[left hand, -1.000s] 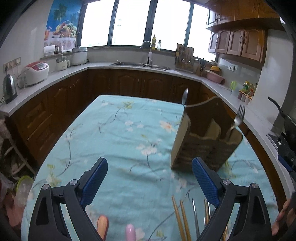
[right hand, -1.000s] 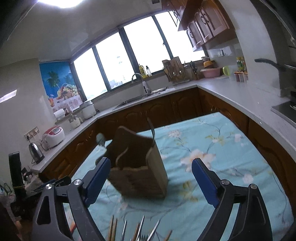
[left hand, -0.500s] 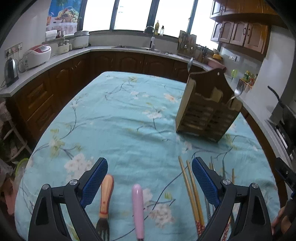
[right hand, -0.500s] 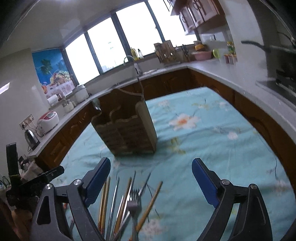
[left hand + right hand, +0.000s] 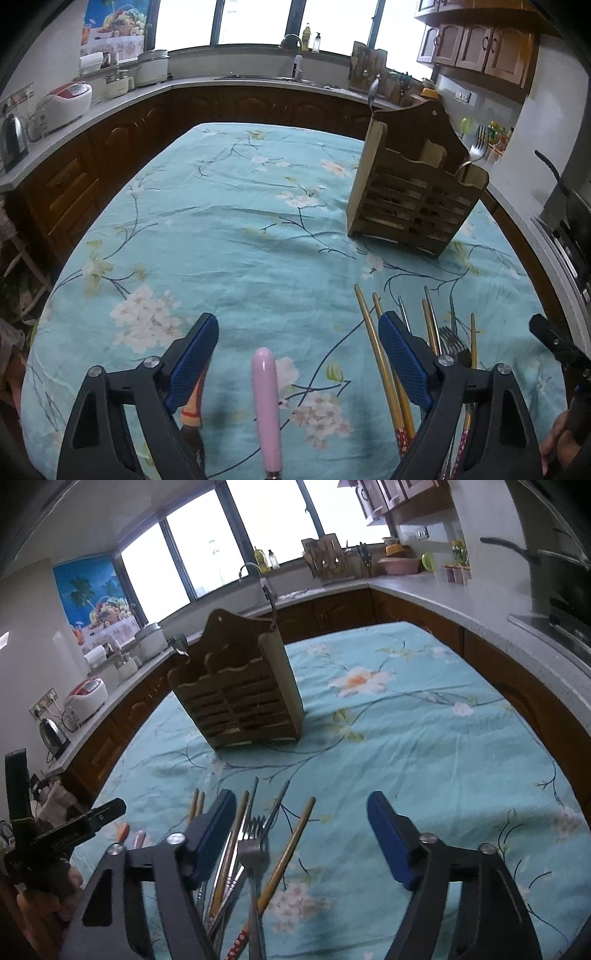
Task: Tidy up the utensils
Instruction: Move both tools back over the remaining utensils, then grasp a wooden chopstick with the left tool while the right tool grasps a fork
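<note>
Slatted wooden caddy (image 5: pixel 413 192) ahead holds a fork and spoon; loose chopsticks and forks (image 5: pixel 251 845) lie below both wide-open, empty grippers

The utensil holder (image 5: pixel 413 195) stands on the table (image 5: pixel 221 229), far side, right. Loose chopsticks (image 5: pixel 380 354) and forks (image 5: pixel 456 347) lie before it. A pink-handled utensil (image 5: pixel 266 398) lies left of these.

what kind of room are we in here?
A home kitchen, most likely. A sink sits under the windows, a rice cooker and kettle stand on the counter, and a wooden caddy stands on the cloth-covered table.
</note>
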